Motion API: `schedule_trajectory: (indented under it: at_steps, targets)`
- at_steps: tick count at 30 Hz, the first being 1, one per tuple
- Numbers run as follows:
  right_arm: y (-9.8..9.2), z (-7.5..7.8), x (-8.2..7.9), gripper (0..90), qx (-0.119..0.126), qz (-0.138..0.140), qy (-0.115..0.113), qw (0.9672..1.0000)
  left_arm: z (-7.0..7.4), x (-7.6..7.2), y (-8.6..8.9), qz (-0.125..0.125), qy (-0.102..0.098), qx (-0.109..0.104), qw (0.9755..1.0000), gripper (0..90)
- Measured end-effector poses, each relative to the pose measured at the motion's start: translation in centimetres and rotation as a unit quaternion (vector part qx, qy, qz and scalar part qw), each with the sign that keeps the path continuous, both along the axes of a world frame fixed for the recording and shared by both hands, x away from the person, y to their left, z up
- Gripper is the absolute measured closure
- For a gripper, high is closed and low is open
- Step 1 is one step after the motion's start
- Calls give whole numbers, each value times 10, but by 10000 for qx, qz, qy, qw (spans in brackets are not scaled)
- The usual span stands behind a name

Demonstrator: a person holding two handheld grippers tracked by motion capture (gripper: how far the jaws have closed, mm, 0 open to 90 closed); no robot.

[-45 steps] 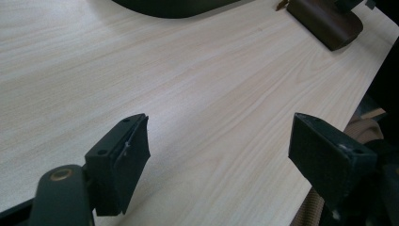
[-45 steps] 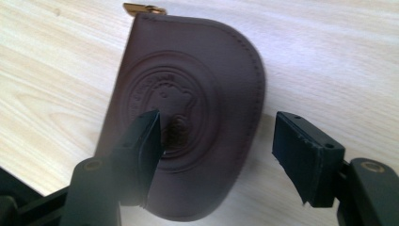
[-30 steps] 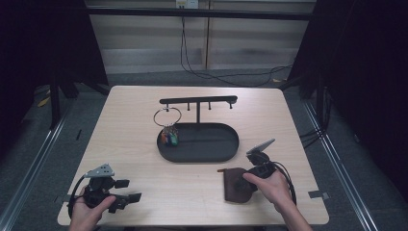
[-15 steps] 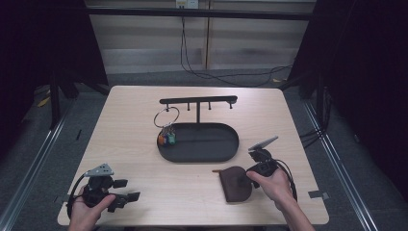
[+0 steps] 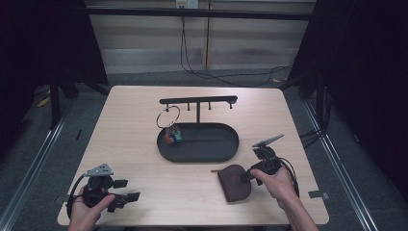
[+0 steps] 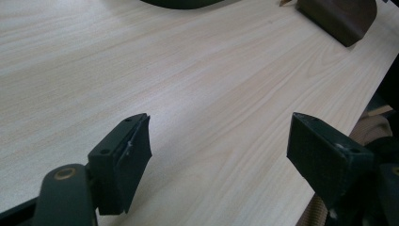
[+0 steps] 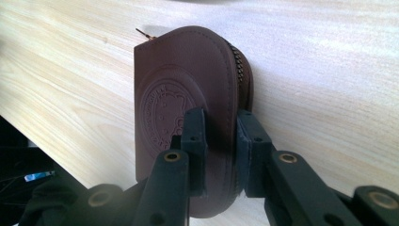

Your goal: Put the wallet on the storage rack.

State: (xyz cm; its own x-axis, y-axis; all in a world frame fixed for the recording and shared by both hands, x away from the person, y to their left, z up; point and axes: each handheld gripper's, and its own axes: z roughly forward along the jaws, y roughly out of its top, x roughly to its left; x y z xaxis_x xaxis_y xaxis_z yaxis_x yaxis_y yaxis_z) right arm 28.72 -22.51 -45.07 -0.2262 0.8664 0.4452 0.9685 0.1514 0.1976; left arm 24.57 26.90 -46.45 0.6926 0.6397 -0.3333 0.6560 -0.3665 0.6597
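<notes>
The right gripper (image 7: pixel 220 141) has just been closing, and its jaws now pinch the rounded end of a brown pouch (image 7: pixel 188 108) that lies near the front right of the table (image 5: pixel 134 144), just in front of the black tray (image 5: pixel 199 154). The left gripper (image 6: pixel 219 155) hangs with its jaws wide apart over bare wood at the front left, nothing between them. The pouch looks like leather, small and light, soft enough to give under the pads yet stiff enough along its stitched edge to hold its shape; I'd judge the grip across the thin edge beside the zip (image 7: pixel 240 61) a sound one, since the smooth faces could slip if taken flat. A round emblem (image 7: pixel 164 113) is pressed into the face, with lettering around its rim too faint to read. On the tray's rack a ring (image 5: pixel 168 117) with a few coloured tags hangs well apart from the pouch.
</notes>
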Motion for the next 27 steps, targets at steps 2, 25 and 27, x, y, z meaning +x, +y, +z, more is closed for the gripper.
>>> schedule_trajectory:
  at_steps: [2, 25, 27]
  targets:
    - [-1, 2, 0, 761, -56, 8, -37, 10000, 0, 0, 0, 5, 9, -2, 10000, 223]
    - [2, 44, -1, 838, -572, 166, -322, 9977, 2, -1, -2, -120, -62, -109, 9998, 225]
    - [3, 47, -1, 838, -621, 201, -327, 9973, 2, -1, -2, -120, -75, -138, 9998, 225]
